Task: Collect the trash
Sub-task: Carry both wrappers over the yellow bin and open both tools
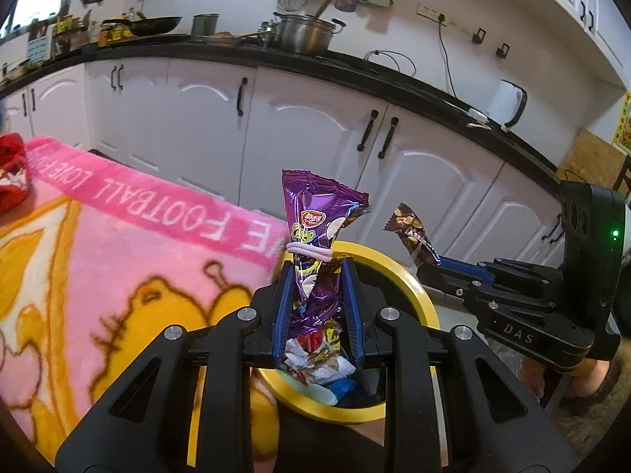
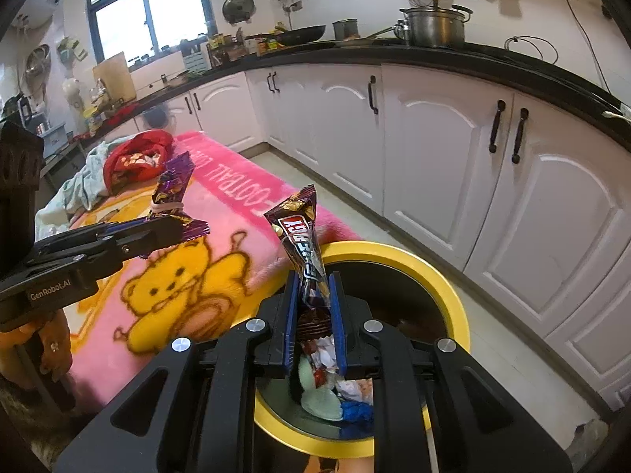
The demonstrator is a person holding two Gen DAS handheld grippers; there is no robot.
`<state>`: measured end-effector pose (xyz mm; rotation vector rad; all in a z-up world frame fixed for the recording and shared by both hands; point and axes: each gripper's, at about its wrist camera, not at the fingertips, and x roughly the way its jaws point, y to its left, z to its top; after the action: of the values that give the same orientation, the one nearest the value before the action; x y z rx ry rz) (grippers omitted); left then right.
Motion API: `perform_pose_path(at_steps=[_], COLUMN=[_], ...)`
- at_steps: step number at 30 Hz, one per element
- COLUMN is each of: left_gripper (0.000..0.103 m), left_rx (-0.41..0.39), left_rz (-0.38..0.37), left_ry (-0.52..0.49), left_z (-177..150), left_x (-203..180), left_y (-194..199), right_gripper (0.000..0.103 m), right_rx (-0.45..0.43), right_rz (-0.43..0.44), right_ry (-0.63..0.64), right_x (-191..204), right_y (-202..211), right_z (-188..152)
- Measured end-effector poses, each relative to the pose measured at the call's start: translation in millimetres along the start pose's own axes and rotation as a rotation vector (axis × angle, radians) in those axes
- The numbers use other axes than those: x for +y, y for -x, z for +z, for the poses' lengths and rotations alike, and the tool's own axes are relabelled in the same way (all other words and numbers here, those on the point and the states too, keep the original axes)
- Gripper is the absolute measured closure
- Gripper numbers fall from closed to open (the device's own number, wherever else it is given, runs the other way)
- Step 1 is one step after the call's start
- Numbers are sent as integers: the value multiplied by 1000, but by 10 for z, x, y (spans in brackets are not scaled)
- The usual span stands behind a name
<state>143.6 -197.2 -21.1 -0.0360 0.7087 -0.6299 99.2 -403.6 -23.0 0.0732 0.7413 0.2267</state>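
The left gripper [image 1: 317,307] pinches one purple snack bag [image 1: 315,236] between its blue fingers [image 1: 284,307]; the bag stands upright, long axis running along the fingers, a pale elastic band [image 1: 309,254] wound around its middle. Directly below and past the fingertips lies the yellow-rimmed bin [image 1: 418,291], so the bag hangs over the opening, at the edge nearest the pink blanket [image 1: 118,256]. To its right, the right gripper [image 2: 314,315] pinches one brown chocolate-bar wrapper [image 2: 303,232], also upright along its fingers [image 2: 339,315], and likewise over the bin [image 2: 445,287], further from the blanket. Both hands appear about equally near the opening; judged from this, release alone should drop each item in. Count: two grippers, two held wrappers, one bin holding several crumpled pieces of trash [image 2: 339,394]. One red bag [image 2: 136,157] remains on the blanket.
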Motion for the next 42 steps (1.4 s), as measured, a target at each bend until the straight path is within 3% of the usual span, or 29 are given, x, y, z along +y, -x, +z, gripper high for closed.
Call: perform_pose_path(at_steps=[18, 42], left_gripper=[85, 83], left_rx=[74, 177], left_rz=[-50, -65], left_ry=[-46, 11], left_z=[-59, -141], left_x=[-282, -133], left_y=[-473, -997], right_gripper=[88, 87], right_rx=[58, 202], right_rz=[-57, -54], right_ry=[-50, -85], right_x=[-309, -412], right_y=[-170, -633], right_z=[-257, -577])
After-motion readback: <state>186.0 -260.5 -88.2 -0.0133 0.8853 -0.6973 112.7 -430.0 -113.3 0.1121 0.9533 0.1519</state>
